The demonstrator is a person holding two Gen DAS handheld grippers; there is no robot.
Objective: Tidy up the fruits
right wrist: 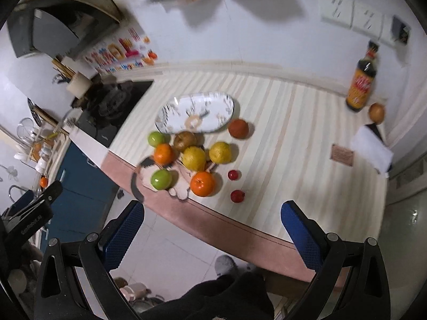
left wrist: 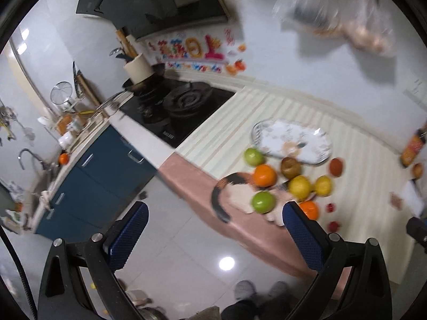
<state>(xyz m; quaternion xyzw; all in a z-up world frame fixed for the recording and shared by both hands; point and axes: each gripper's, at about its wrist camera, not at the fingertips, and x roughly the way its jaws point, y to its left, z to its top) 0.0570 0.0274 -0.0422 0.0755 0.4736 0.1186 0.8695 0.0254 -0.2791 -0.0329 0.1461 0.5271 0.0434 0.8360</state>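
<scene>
Several fruits lie in a cluster on the striped counter point(right wrist: 280, 138), some on a cat-shaped mat point(right wrist: 181, 184): two green apples point(right wrist: 161, 179), two oranges point(right wrist: 202, 184), two yellow citrus point(right wrist: 193, 158), a brown pear point(right wrist: 184, 141), a dark red fruit point(right wrist: 238, 128) and two small red fruits point(right wrist: 237, 196). A white patterned oval plate point(right wrist: 213, 106) sits just behind them. The cluster point(left wrist: 289, 184) and plate point(left wrist: 315, 144) also show in the left wrist view. My left gripper point(left wrist: 214, 236) and right gripper point(right wrist: 212, 233) are both open and empty, held off the counter's front edge, above the floor.
A black stove point(left wrist: 181, 106) with a pan lies left of the counter, with blue cabinets point(left wrist: 101, 176) below. A sauce bottle point(right wrist: 360, 85), a brown round fruit point(right wrist: 376, 112) and white paper point(right wrist: 372, 154) sit at the far right. A plastic bag point(left wrist: 347, 16) hangs on the wall.
</scene>
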